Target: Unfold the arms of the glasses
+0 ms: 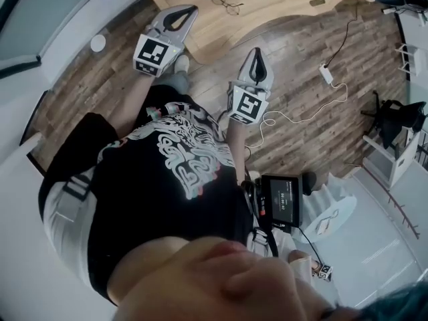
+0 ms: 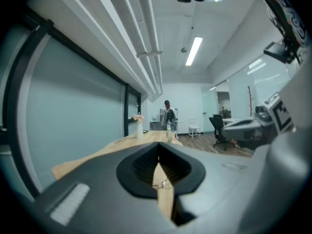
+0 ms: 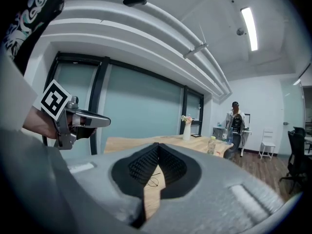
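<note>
The glasses (image 1: 227, 3) are thin and dark-framed and lie on the light wooden table (image 1: 200, 25), ahead of both grippers. The head view shows my left gripper (image 1: 194, 7) raised near the table's near edge, left of the glasses. Further back over the wood floor is my right gripper (image 1: 257, 49). Through the slit of the left gripper (image 2: 158, 145) the glasses (image 2: 160, 183) show small on the tabletop. The right gripper (image 3: 157, 145) frames the glasses (image 3: 153, 181) the same way. Both pairs of jaws meet at the tips and hold nothing. Whether the arms are folded is too small to tell.
A white vase with flowers (image 2: 139, 128) and a bottle (image 2: 169, 132) stand at the table's far end, with a person (image 2: 168, 113) behind them. An office chair (image 2: 219, 128) is to the right. A power strip with a white cable (image 1: 326, 73) lies on the floor.
</note>
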The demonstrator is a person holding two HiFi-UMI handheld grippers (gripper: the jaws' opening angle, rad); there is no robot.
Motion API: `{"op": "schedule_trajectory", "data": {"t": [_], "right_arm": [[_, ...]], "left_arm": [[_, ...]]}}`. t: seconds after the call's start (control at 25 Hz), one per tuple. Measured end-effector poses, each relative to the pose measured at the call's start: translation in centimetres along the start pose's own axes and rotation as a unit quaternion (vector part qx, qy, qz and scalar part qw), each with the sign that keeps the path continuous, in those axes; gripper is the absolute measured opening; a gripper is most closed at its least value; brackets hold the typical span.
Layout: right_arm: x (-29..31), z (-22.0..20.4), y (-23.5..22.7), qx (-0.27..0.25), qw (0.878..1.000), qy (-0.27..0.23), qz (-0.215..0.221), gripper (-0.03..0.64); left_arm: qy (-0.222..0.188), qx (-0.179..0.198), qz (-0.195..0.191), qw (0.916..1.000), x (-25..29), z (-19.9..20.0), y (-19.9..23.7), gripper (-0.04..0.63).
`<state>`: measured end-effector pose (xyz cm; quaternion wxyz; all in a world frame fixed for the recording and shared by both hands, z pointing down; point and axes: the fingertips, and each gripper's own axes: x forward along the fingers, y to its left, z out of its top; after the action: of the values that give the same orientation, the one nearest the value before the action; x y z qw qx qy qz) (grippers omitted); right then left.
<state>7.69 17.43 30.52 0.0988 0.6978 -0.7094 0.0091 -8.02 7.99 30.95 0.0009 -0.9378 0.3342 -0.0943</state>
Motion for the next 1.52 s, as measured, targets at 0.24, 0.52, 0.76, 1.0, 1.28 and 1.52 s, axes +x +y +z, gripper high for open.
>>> {"op": "schedule_trajectory", "data": {"t": [0.24, 0.52, 0.76, 1.0, 1.28, 1.52], "right_arm": [[6.3, -0.4, 0.7, 0.005, 1.0, 0.022, -0.017, -0.002], [9.6, -1.6, 1.2, 0.011, 0.998, 0.049, -0.029, -0.002], [10.3, -1.7, -0.1, 0.02, 0.996, 0.067, -0.049, -0.002], [11.8, -1.3, 0.3, 0.011, 0.997, 0.064, -0.045, -0.002], [13.6, -1.6, -1.4, 0.013, 0.996, 0.07, -0.052, -0.002], [15.6, -1.7, -2.3, 0.016, 0.996, 0.071, -0.044, -0.002]], "left_arm": [[0.009, -0.004, -0.026, 0.9996, 4.4, -1.3, 5.0, -0.011], [0.014, -0.005, -0.052, 0.9985, 7.4, -2.7, 7.3, -0.011], [0.011, 0.002, -0.067, 0.9977, 8.8, -2.6, 7.2, -0.011], [0.001, 0.008, -0.067, 0.9977, 9.8, -2.1, 8.2, -0.011], [-0.003, 0.01, -0.056, 0.9984, 11.4, -1.5, 8.9, -0.011], [-0.001, 0.013, -0.053, 0.9985, 12.7, -1.1, 9.1, -0.011]]}}
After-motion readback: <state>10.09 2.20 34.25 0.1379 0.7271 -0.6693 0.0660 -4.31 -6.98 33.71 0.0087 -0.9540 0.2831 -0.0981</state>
